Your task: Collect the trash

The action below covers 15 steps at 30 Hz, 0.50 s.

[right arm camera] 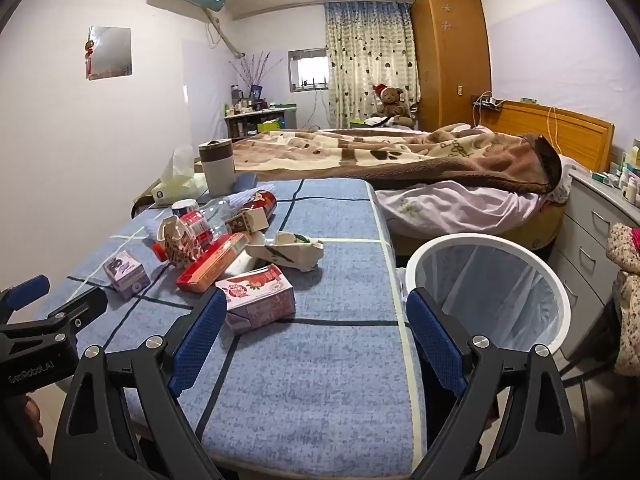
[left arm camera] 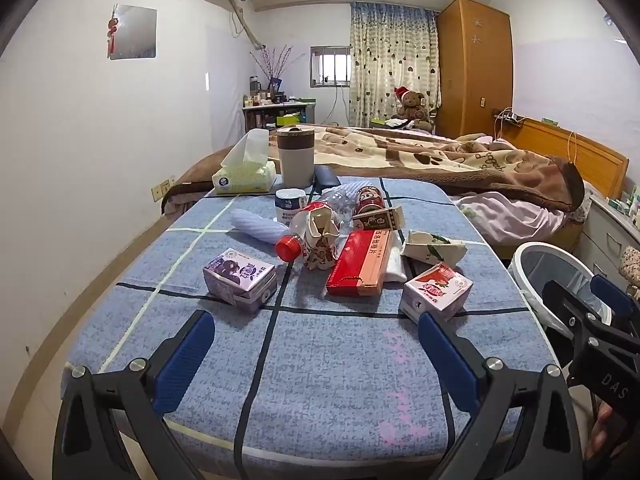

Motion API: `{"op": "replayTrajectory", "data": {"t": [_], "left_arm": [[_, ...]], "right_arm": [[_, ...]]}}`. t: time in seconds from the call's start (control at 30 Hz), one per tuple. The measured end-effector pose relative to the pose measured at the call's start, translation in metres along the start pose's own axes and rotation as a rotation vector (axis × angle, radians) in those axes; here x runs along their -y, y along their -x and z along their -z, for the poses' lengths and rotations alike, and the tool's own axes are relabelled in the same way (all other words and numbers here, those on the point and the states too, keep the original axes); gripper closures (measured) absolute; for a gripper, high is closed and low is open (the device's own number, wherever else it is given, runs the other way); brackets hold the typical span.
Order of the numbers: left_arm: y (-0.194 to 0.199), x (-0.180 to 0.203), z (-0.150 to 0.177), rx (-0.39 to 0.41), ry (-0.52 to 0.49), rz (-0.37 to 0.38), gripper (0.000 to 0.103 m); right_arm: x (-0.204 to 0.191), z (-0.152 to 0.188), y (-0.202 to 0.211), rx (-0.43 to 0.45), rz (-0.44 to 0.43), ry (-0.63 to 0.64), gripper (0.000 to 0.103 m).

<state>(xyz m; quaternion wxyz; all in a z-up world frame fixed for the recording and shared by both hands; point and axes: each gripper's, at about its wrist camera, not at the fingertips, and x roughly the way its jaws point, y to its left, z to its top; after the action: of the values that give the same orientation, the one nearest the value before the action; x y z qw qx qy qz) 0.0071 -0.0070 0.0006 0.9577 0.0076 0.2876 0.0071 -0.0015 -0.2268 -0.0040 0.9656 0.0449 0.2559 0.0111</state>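
A heap of trash lies on the blue checked table [left arm camera: 320, 360]: a purple drink carton [left arm camera: 239, 279], a pink strawberry carton [left arm camera: 436, 290], a red medicine box [left arm camera: 360, 262], a crushed bottle with a red cap [left arm camera: 289, 247] and a crumpled white-green carton [left arm camera: 434, 249]. My left gripper [left arm camera: 316, 332] is open and empty above the table's near part. My right gripper [right arm camera: 316, 312] is open and empty near the table's right edge; the pink carton [right arm camera: 258, 298] lies just past its left finger. A white bin [right arm camera: 490, 292] with a clear liner stands right of the table.
A tissue box [left arm camera: 244, 176], a white-and-brown canister [left arm camera: 296, 156], a red can [left arm camera: 370, 198] and a small white tub [left arm camera: 290, 202] stand at the table's far end. A bed with a brown blanket [left arm camera: 440, 156] lies behind. Drawers [right arm camera: 592, 248] are at the right.
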Motion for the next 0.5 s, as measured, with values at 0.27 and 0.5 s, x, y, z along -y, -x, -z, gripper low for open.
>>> {"op": "replayTrajectory", "data": {"t": [0.27,0.5], "left_arm": [[-0.0009,-0.0032,-0.0003,0.003,0.011,-0.006,0.000],[0.0009,-0.0059,-0.0015,0.008,0.013,-0.012,0.000]], "right_arm": [[0.0022,-0.0016,0.0001,0.001,0.014,-0.003,0.010],[0.0016,-0.0019,0.0008,0.001,0.012,-0.002,0.010]]}}
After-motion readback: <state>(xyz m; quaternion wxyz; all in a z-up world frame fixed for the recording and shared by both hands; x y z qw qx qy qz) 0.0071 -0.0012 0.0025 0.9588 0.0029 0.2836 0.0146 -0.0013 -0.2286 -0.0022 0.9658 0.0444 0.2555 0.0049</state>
